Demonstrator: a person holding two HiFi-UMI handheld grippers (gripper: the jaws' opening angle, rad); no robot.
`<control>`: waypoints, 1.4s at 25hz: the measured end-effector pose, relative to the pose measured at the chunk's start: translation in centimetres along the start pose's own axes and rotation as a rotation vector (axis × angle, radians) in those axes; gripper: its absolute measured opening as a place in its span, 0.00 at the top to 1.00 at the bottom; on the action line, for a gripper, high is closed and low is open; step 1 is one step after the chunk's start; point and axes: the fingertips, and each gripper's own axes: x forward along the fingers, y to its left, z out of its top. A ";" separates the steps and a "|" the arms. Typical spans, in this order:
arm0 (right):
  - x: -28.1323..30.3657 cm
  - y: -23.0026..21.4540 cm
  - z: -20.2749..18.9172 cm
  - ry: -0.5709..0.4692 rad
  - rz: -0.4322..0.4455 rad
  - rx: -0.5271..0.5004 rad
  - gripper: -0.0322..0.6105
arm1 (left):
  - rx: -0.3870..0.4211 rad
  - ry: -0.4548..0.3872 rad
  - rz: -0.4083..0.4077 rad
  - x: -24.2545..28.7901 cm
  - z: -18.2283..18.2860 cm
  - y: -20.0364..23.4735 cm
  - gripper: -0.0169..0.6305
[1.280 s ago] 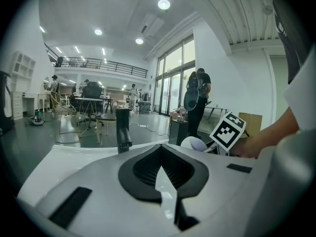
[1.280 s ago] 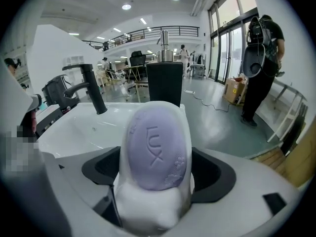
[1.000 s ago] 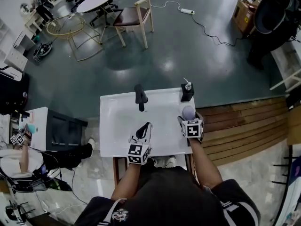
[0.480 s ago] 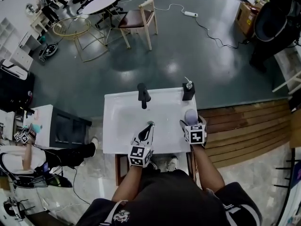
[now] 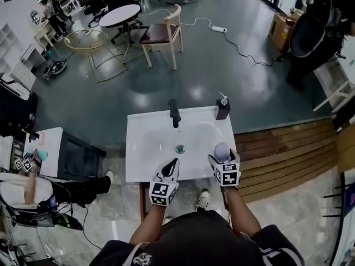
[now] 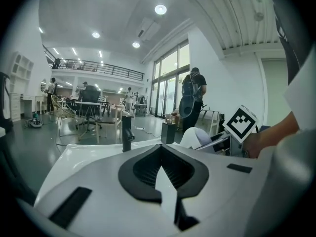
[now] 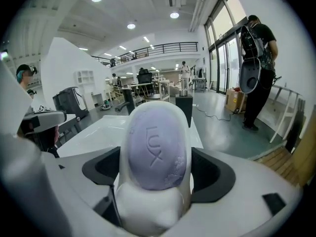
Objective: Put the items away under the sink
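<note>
Soap bar (image 7: 157,147) rides in a white dish (image 7: 148,209) clamped between the right gripper (image 5: 222,156) fingers; the left gripper (image 6: 161,172) fingers are together, empty. Keep the dish level going under the sink (image 5: 150,148).

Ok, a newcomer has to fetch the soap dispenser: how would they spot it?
Start at the white sink. At its far right corner stands the soap dispenser, right of the black faucet: a boxy black bottle with a pale pump on top.

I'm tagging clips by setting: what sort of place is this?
Probably an open workshop or office hall, not a home bathroom: the sink stands alone on a wide floor, with a table, a chair and an upper balcony.
</note>
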 end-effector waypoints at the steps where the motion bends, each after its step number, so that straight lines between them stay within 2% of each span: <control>1: -0.6 0.8 -0.3 -0.004 -0.003 0.002 0.25 | -0.001 -0.002 -0.002 -1.0 -0.3 0.3 0.96; 9: -6.1 6.8 -3.0 0.001 -0.009 -0.013 0.25 | -0.041 0.000 0.016 -10.4 -3.4 2.2 0.96; 16: -10.6 11.9 -6.1 -0.018 -0.006 -0.044 0.25 | -0.027 -0.040 -0.038 -17.4 -4.2 1.1 0.96; 23: -14.1 16.7 -9.0 -0.026 -0.020 -0.035 0.25 | 0.000 -0.076 -0.112 -21.2 -4.7 0.6 0.96; 28: -16.2 19.3 -10.4 -0.026 -0.004 -0.025 0.25 | -0.008 -0.067 -0.122 -23.6 -5.5 -0.6 0.96; 35: -17.5 19.6 -12.3 -0.029 0.019 -0.022 0.25 | 0.001 -0.040 -0.121 -24.4 -7.0 -3.2 0.96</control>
